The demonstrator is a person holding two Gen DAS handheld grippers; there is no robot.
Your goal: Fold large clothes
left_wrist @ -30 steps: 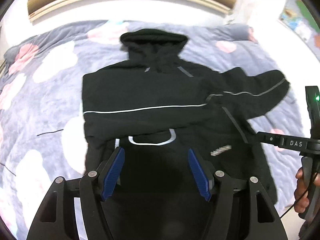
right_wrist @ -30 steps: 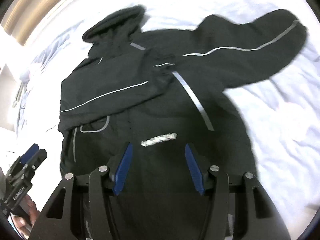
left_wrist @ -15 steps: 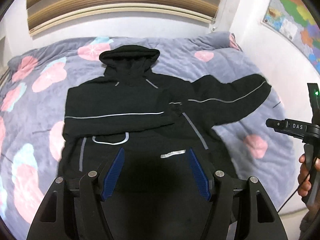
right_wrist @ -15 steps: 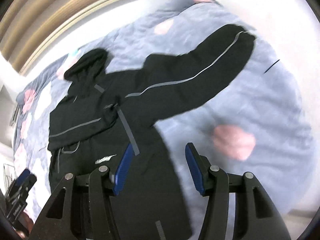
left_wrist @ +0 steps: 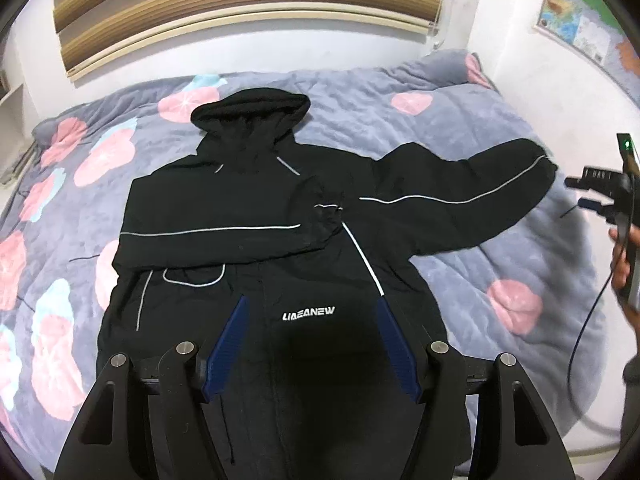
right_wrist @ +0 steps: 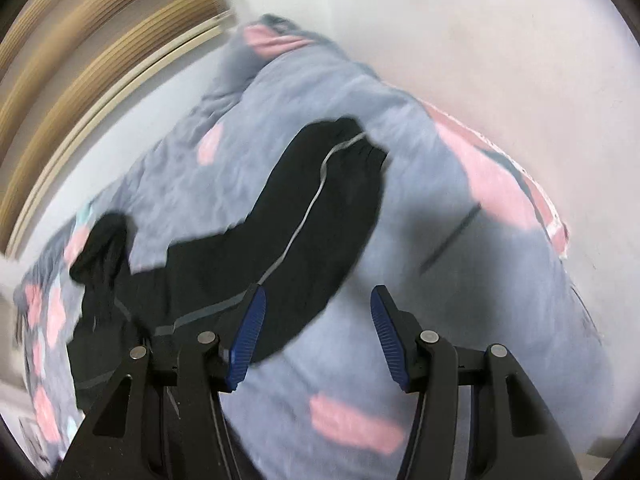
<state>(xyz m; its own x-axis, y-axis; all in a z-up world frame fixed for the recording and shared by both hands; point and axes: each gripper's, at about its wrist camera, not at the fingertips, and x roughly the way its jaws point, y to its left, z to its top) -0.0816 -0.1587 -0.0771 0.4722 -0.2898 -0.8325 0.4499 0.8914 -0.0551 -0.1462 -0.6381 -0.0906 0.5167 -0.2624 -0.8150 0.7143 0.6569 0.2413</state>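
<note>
A black hooded jacket (left_wrist: 256, 208) with thin white piping lies face up on a bed. One sleeve is folded across its chest. The other sleeve (left_wrist: 460, 204) stretches out to the right, and it shows blurred in the right wrist view as the sleeve (right_wrist: 320, 208). My left gripper (left_wrist: 310, 304) hangs open above the jacket's lower front near the white logo, with nothing between its blue pads. My right gripper (right_wrist: 318, 290) is open over the quilt beside the sleeve's lower edge and holds nothing. It also shows at the right edge as the right gripper (left_wrist: 576, 192), in a person's hand.
A grey quilt (left_wrist: 460, 128) with pink flowers covers the bed; its right edge (right_wrist: 560, 240) runs along a white wall. Striped blinds (left_wrist: 240, 8) hang behind the headboard side, and a map (left_wrist: 580, 28) hangs on the right. A cable (left_wrist: 588, 328) dangles from the right gripper.
Both grippers have drawn back and up from the jacket. The right one has swung right, from over the jacket's front to beside the outstretched sleeve. The jacket has not moved.
</note>
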